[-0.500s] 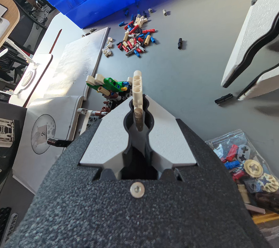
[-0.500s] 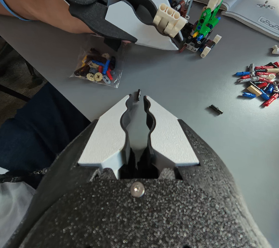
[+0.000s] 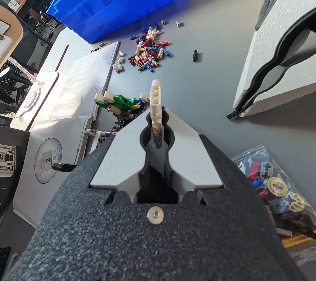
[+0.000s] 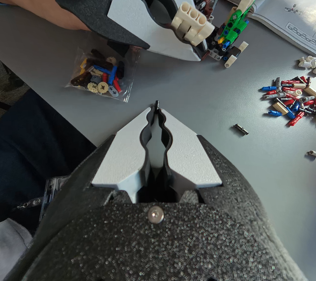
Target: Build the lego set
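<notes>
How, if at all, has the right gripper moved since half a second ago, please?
Yes. Its fingers have closed inward on the black pin; against the bag, the gripper itself has barely shifted.

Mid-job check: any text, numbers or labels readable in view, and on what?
White booklet cover: one printed numeral in a round drawing; I don't quote writing.
Open instruction booklet: small page number, blurred.
Black-and-white item at left edge: lettering too small to read.

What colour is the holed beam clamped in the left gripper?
Cream, the beam held in the left gripper; the left wrist view shows it best.
</notes>
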`<state>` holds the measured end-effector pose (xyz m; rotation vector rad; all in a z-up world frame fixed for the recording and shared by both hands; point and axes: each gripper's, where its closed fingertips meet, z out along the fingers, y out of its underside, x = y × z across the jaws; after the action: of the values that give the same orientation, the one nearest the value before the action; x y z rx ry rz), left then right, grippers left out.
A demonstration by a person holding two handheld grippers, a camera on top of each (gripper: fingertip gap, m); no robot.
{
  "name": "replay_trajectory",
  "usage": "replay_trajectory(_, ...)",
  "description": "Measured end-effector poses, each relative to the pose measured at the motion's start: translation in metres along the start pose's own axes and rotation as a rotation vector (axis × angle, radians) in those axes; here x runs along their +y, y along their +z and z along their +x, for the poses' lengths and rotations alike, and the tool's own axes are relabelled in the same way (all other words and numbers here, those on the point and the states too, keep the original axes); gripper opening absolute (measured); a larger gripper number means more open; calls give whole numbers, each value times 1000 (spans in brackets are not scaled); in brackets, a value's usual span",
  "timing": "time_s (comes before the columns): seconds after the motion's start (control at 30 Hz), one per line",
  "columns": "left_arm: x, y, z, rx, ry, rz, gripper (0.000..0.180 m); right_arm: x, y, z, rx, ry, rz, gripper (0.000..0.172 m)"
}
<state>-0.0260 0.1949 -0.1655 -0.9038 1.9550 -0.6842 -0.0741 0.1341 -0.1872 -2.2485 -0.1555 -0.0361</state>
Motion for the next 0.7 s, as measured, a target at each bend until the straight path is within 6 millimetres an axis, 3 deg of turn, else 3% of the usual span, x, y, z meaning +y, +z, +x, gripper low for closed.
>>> replay_trajectory(0.03, -2, -1, 0, 2, -1, 10, 6, -4, 0, 2, 11, 3, 20, 2)
replay_trajectory(0.3, -14, -9, -11, 65, -211, 104, 5, -72, -20, 32, -40, 372, 369, 2)
replay_trajectory(0.47, -15, -10, -14, 95, -278, 119, 5, -84, -4, 27, -213, 536, 479, 2)
replay_trajectory(0.7, -13, -8, -12, 88, -252, 101, 5, -91, -10, 34, -240, 580, 553, 2)
